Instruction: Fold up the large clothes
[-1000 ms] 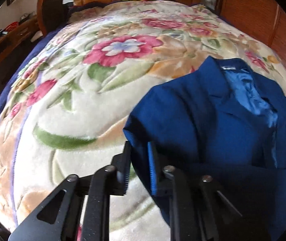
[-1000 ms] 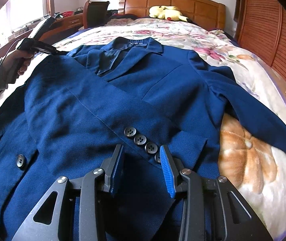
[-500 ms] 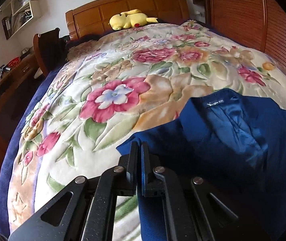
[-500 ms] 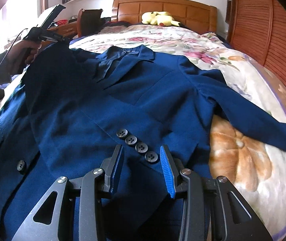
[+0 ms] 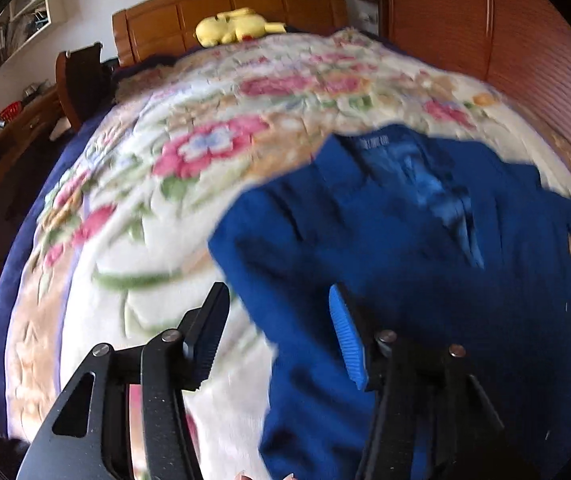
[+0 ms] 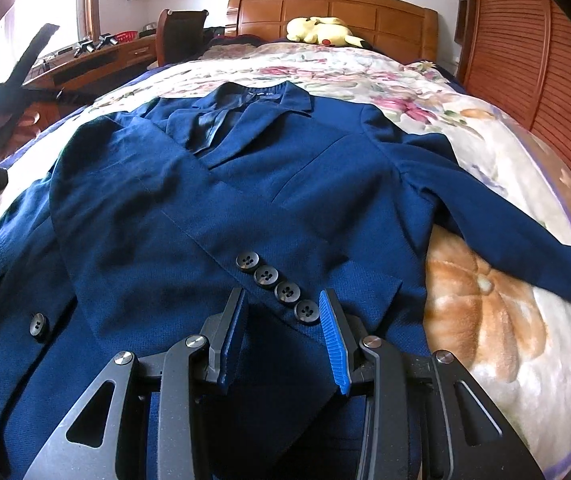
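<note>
Roughly early-stage: floral plush blanket (image 6: 485,280) covers the bed, and the navy blazer (image 6: 285,184) lies face-up across frame centre, one sleeve (image 6: 189,220) already folded over the chest, other sleeve (image 6: 517,220) trailing to right edge, body folds left, I'd judge. Left gripper (image 5: 277,328) is spread wide at the blazer's shoulder edge, gripping nothing; right gripper (image 6: 283,320) is parted too, hovering over four dark cuff buttons (image 6: 277,284); matte woven cloth, shiny lining.
</note>
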{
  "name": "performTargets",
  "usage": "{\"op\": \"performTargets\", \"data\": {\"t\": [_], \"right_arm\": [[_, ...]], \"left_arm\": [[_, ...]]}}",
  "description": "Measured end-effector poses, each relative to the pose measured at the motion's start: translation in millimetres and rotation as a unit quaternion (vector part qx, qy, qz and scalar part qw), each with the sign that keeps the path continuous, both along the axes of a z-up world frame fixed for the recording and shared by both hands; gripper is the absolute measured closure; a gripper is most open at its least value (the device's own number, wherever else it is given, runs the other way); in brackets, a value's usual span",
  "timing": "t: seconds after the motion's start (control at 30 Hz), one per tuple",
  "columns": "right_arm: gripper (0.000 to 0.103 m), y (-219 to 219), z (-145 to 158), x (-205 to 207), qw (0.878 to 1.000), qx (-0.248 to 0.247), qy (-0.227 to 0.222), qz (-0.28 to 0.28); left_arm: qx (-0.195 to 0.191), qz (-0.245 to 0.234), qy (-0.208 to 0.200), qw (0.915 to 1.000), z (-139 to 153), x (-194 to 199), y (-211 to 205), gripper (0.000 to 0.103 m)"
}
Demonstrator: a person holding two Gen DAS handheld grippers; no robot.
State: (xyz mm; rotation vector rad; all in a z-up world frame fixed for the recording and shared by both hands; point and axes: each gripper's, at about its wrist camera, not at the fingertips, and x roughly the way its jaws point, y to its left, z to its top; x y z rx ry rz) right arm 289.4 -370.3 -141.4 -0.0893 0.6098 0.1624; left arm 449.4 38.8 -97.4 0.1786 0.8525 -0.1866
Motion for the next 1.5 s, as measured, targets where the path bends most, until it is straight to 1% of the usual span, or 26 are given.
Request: {"op": "performTargets", "data": {"t": [0.1,0.17,0.27,0.33,0.37,0.43,0.47,0.53,0.6,0.67,0.73,0.77,0.8,0.87,0.93,1.0,1.13,1.17,1.2,1.27,1.33,1.37,1.4,1.43,1.47,1.5], "right_arm": [[0.065,-1,0,0,1.0,0.001,0.001,0.0],[0.065,-1,-1,0,1.0,0.0,0.001,0.001],[0.065,-1,-1,1,1.0,-0.002,0.001,0.001],[0.065,-1,-1,2,1.0,-0.003,0.002,0.001],[0.065,0,-1,2,1.0,-0.003,0.002,0.001],[0.065,0,-1,2,1.0,-0.003,0.002,0.001],[0.065,0,-1,2,1.0,-0.003,0.002,0.001],[0.064,0,-1,2,1.0,-0.003,0.001,0.002],[0.065,0,-1,2,1.0,-0.002,0.0,0.002],[0.065,-1,-2,2,1.0,0.0,-0.001,0.002],[0.065,-2,-2,0,1.0,0.001,-0.004,0.003],[0.065,-2,-2,0,1.0,0.002,-0.005,0.003],[0.065,-2,-1,-1,1.0,0.002,-0.007,0.003],[0.065,-3,-1,-3,1.0,0.003,-0.011,0.004],[0.065,-3,-2,-3,1.0,0.003,-0.01,0.005],[0.065,-4,-4,-2,1.0,0.005,-0.006,0.005],[0.065,-6,-3,1,1.0,0.01,0.001,0.007],[0.065,-6,-4,1,1.0,0.01,0.002,0.007],[0.065,-5,-3,2,1.0,0.01,0.003,0.007],[0.065,-5,-3,2,1.0,0.009,0.003,0.007],[0.065,-4,-3,3,1.0,0.008,0.003,0.007],[0.065,-4,-3,3,1.0,0.008,0.004,0.007],[0.065,-4,-3,3,1.0,0.008,0.004,0.008],[0.065,-3,-3,3,1.0,0.008,0.004,0.008],[0.065,-3,-3,4,1.0,0.008,0.004,0.008],[0.064,-3,-3,4,1.0,0.008,0.004,0.008]], "left_arm": [[-0.003,0.005,0.013,0.9999,-14,-14,2,0.049],[-0.011,0.023,0.016,0.9996,-22,-21,9,0.049],[-0.021,0.034,0.015,0.9991,-30,-25,14,0.049],[-0.019,0.031,0.017,0.9992,-35,-25,14,0.052],[-0.02,0.028,0.021,0.9992,-37,-24,14,0.056],[-0.021,0.022,0.027,0.9992,-42,-23,12,0.06],[-0.02,0.019,0.029,0.9992,-44,-24,11,0.064],[-0.027,0.014,0.04,0.9987,-47,-24,10,0.074],[-0.027,0.018,0.051,0.9982,-49,-23,9,0.089],[-0.024,0.014,0.048,0.9984,-47,-27,7,0.093],[-0.012,0.018,0.033,0.9992,-42,-32,6,0.095],[-0.005,0.028,0.018,0.9994,-37,-35,8,0.095],[-0.005,0.034,0.013,0.9993,-34,-36,12,0.095],[-0.007,0.044,0.015,0.9989,-34,-33,18,0.095],[0.004,0.04,0.018,0.999,-34,-32,15,0.095],[0.006,0.036,0.01,0.9993,-28,-34,10,0.094],[0.01,0.028,-0.012,0.9995,-11,-45,3,0.088],[0.008,0.024,-0.017,0.9995,-7,-48,3,0.084],[0.001,0.013,-0.025,0.9996,-2,-56,0,0.076],[-0.011,0.0,-0.04,0.9992,8,-69,-2,0.066],[-0.017,-0.011,-0.053,0.9984,16,-80,-5,0.062],[-0.02,-0.02,-0.061,0.9977,20,-90,-9,0.059],[-0.023,-0.025,-0.07,0.997,23,-97,-11,0.051],[-0.026,-0.03,-0.081,0.996,27,-105,-14,0.046],[-0.03,-0.035,-0.09,0.9949,30,-113,-17,0.037],[-0.04,-0.042,-0.095,0.9938,32,-123,-20,0.029]]}}
